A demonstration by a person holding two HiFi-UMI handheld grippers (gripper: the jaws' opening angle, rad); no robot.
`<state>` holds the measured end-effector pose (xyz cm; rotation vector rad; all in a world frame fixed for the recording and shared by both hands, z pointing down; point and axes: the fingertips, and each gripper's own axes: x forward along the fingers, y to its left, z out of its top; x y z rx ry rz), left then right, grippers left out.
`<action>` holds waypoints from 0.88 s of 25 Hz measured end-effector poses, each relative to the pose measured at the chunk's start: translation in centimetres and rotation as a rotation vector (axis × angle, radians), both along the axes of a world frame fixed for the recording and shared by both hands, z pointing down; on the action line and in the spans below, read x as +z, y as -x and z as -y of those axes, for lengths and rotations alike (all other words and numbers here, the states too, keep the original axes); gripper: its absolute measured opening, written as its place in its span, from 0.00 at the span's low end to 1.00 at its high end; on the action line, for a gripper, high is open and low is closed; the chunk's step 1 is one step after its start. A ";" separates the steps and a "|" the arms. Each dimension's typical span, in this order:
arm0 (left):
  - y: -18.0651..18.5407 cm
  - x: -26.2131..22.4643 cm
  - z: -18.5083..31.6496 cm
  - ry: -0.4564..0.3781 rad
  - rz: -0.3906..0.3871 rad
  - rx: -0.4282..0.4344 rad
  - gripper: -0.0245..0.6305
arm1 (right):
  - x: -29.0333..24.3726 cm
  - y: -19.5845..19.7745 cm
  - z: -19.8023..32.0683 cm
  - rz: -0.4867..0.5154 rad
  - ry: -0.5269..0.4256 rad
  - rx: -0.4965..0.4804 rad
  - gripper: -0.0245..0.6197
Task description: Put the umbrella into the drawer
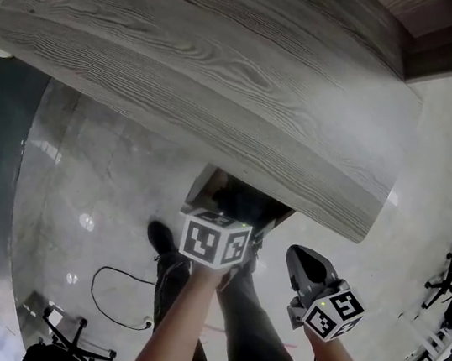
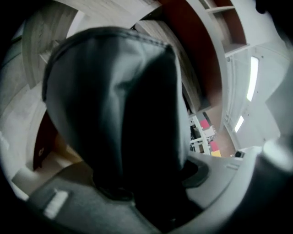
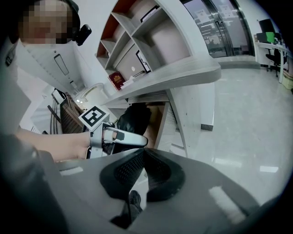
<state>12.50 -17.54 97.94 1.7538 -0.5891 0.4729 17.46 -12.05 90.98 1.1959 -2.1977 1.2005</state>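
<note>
Where the head view looks down, the pale polished floor is crossed by a long curved tabletop of grey wood grain. Under its edge an open drawer is seen, its inside brown in the right gripper view. A black folded umbrella in its fabric sleeve is gripped by the left tongs – both jaws are pressed against its sides – and its far end is held at the mouth of the drawer; whether it rests on the drawer's bottom cannot be told. The right tongs are held just beside the left, short of the tabletop, with the pads clenched together at their tips and nothing between them. A thin black cable is looped on the floor – well apart from the drawer.
</note>
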 end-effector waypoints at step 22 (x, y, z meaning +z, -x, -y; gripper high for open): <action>0.6 -0.6 2.2 -0.003 -0.071 -0.151 0.59 | 0.9 0.1 1.2 0.021 0.014 -0.015 0.05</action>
